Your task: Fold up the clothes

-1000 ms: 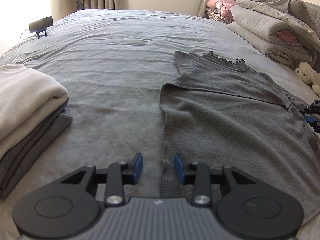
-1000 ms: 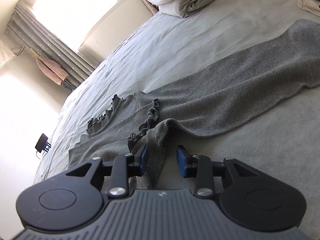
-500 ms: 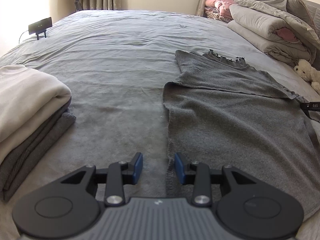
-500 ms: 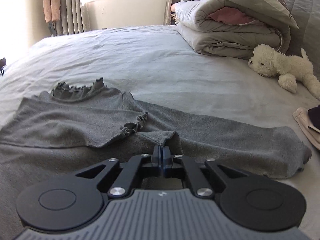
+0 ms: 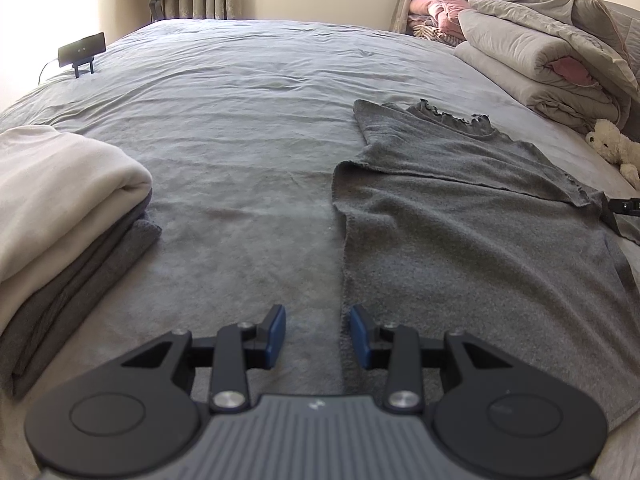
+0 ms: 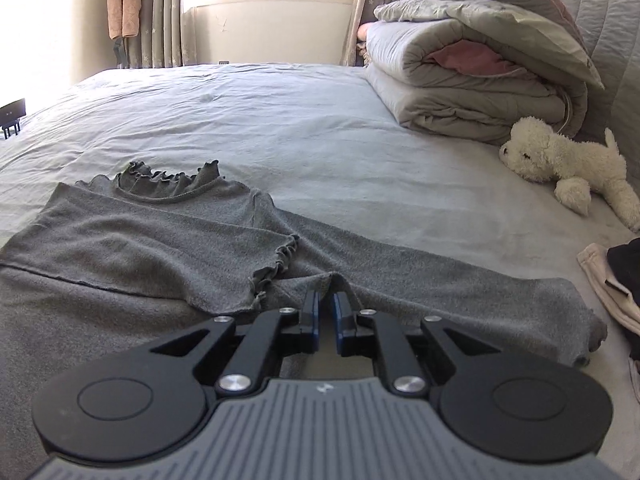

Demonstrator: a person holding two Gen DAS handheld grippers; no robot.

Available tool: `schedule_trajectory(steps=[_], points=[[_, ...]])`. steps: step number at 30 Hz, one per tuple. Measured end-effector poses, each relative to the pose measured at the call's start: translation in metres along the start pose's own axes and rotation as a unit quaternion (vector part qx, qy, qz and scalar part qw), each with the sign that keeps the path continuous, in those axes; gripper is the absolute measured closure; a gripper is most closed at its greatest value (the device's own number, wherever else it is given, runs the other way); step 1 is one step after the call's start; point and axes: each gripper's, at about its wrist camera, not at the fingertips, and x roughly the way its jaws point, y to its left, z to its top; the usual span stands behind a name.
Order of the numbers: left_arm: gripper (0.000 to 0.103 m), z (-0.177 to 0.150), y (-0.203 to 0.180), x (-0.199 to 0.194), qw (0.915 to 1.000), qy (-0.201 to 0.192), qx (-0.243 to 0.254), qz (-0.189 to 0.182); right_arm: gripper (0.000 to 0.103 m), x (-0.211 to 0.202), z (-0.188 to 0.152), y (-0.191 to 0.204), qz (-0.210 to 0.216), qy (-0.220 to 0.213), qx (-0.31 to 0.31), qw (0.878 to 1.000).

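A grey knit top point(image 5: 460, 216) with a frilled collar lies flat on the grey bed; its left sleeve is folded across the chest. My left gripper point(image 5: 318, 336) is open and empty, low over the top's bottom-left hem. In the right wrist view the top point(image 6: 132, 240) lies ahead with its right sleeve point(image 6: 440, 276) stretched out to the right. My right gripper point(image 6: 326, 312) is nearly closed, with a narrow gap between the pads, at a raised pinch of cloth near the sleeve's base. Whether it grips the cloth is unclear.
A folded stack of cream and grey clothes point(image 5: 60, 216) sits at the left. Rolled quilts point(image 6: 472, 76) and a white plush toy point(image 6: 560, 160) lie at the right by the headboard. A small black device point(image 5: 82, 50) stands at the far left edge. More clothes point(image 6: 612, 280) lie at the right.
My right gripper swung round to face the top, shut on a fold of cloth near the sleeve's base, and now shows a small gap. My left gripper has hardly moved.
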Motion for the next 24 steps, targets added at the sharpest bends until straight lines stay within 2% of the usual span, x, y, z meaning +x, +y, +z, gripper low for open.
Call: schedule_trajectory(steps=[8,15,20,24], points=[[0.067,-0.001,-0.004,-0.002,0.9999,0.002,0.009,0.003,0.090,-0.002,-0.012,0.013,0.025,0.034,-0.003,0.999],[0.067,-0.001,0.001,-0.012,1.0000,-0.001,-0.002,0.003,0.089,-0.003,-0.024,0.029,0.039,0.061,-0.015,0.997],[0.067,-0.010,0.006,-0.019,0.9994,0.014,-0.028,-0.014,0.088,-0.024,-0.034,0.022,0.045,0.064,0.001,0.997],[0.067,-0.029,0.008,-0.031,0.9978,0.018,-0.048,-0.042,0.087,-0.041,-0.042,0.015,0.050,0.066,0.016,0.996]])
